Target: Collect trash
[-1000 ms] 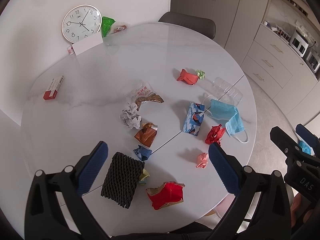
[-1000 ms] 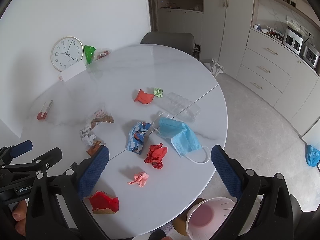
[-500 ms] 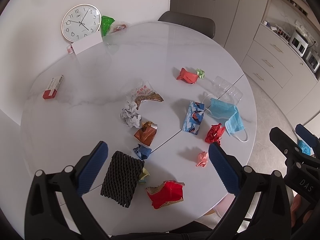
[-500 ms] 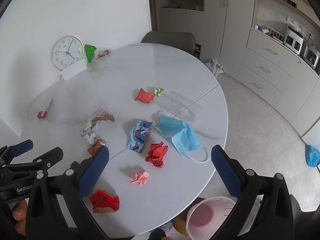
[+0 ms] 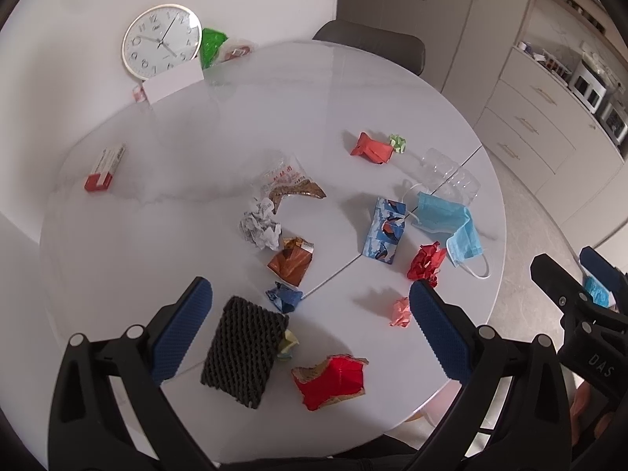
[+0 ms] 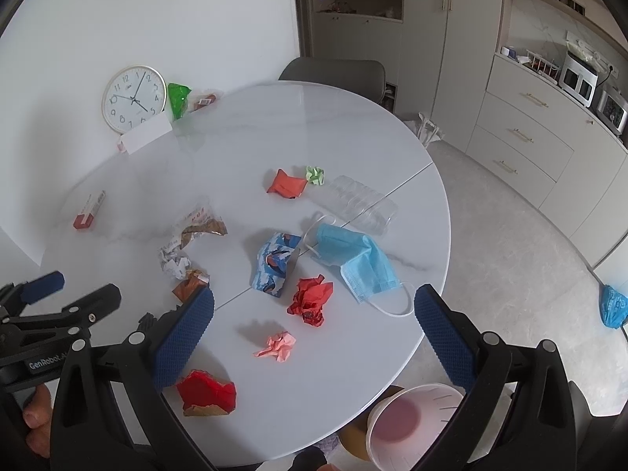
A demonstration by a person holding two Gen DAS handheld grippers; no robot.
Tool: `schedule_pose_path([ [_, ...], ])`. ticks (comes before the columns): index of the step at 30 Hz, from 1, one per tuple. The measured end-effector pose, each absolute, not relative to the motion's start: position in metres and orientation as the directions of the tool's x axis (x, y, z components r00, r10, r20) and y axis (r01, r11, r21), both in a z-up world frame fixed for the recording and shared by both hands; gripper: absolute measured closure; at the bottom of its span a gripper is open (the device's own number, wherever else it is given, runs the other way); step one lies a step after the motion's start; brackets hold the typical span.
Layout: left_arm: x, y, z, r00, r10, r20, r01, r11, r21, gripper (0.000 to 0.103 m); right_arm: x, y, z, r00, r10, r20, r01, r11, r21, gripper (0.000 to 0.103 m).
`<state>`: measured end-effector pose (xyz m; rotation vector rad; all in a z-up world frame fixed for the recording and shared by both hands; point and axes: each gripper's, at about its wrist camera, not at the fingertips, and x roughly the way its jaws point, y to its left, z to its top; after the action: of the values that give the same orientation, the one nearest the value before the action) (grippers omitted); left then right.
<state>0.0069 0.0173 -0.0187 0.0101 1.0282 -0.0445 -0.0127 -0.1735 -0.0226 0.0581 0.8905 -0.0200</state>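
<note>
Trash lies scattered on a round white table [image 5: 196, 137] [image 6: 255, 137]. Nearest are a black foam net [image 5: 243, 355], a red torn carton piece [image 5: 331, 380] [image 6: 206, 392], a small pink paper wad [image 5: 400, 312] [image 6: 276, 347] and a red crumpled paper [image 5: 426, 261] [image 6: 310, 300]. Farther off lie a blue face mask [image 5: 451, 223] [image 6: 353, 259], a blue bird-print pack [image 5: 386, 235] [image 6: 274, 263], a brown wrapper [image 5: 292, 261] and white crumpled paper [image 5: 259, 227]. My left gripper [image 5: 310, 333] hovers open above the net and carton. My right gripper [image 6: 314, 337] hovers open above the pink wad. Neither holds anything.
A pink-white bin [image 6: 412, 420] stands on the floor under the table's near right edge. A wall clock [image 5: 161, 41], a green bag [image 5: 212, 45] and a red-white box [image 5: 104, 168] sit at the table's far side. A chair [image 6: 333, 70] and cabinets [image 6: 530, 137] stand behind.
Both views have shifted only slightly; the trash lies where it was. Both grippers stay open and empty.
</note>
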Motion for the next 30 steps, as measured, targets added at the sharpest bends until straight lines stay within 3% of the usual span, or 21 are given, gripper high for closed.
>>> schedule_pose_path([
  [6,0.009,0.045,-0.048,0.491,-0.034,-0.871,0.125,0.992,0.032,0.006,-0.017,-0.169,-0.048,0.587,-0.004,-0.810,0.030,0.999,0.017,0.002],
  [11,0.002,0.069,-0.107,0.397,-0.013,-0.918,0.231,0.969,0.086,0.006,-0.026,-0.163,-0.086,0.508,0.031,-0.861,0.019,0.999,0.047,0.002],
  [17,-0.006,0.087,-0.173,0.263,-0.052,-0.963,0.285,0.958,0.026,0.007,-0.044,-0.146,-0.130,0.409,0.092,-0.908,-0.027,0.996,0.089,0.002],
  [20,-0.005,0.091,-0.188,0.224,-0.073,-0.972,0.291,0.957,-0.004,0.012,-0.053,-0.138,-0.145,0.368,0.107,-0.923,-0.040,0.994,0.099,0.002],
  [23,-0.007,0.085,-0.196,0.245,-0.058,-0.968,0.330,0.943,0.027,0.024,-0.058,-0.133,-0.155,0.342,0.106,-0.934,-0.034,0.994,0.100,0.002],
  [25,-0.007,0.081,-0.201,0.240,-0.048,-0.969,0.361,0.931,0.043,0.055,-0.059,-0.131,-0.159,0.334,0.111,-0.936,-0.025,0.994,0.109,0.002],
  [28,-0.006,0.085,-0.206,0.211,-0.084,-0.974,0.367,0.930,-0.001,0.080,-0.062,-0.125,-0.161,0.338,0.131,-0.932,-0.030,0.991,0.129,0.002],
  [30,-0.008,0.091,-0.201,0.212,-0.122,-0.970,0.370,0.928,-0.036,0.087,-0.060,-0.121,-0.161,0.341,0.153,-0.927,-0.041,0.988,0.148,0.002],
])
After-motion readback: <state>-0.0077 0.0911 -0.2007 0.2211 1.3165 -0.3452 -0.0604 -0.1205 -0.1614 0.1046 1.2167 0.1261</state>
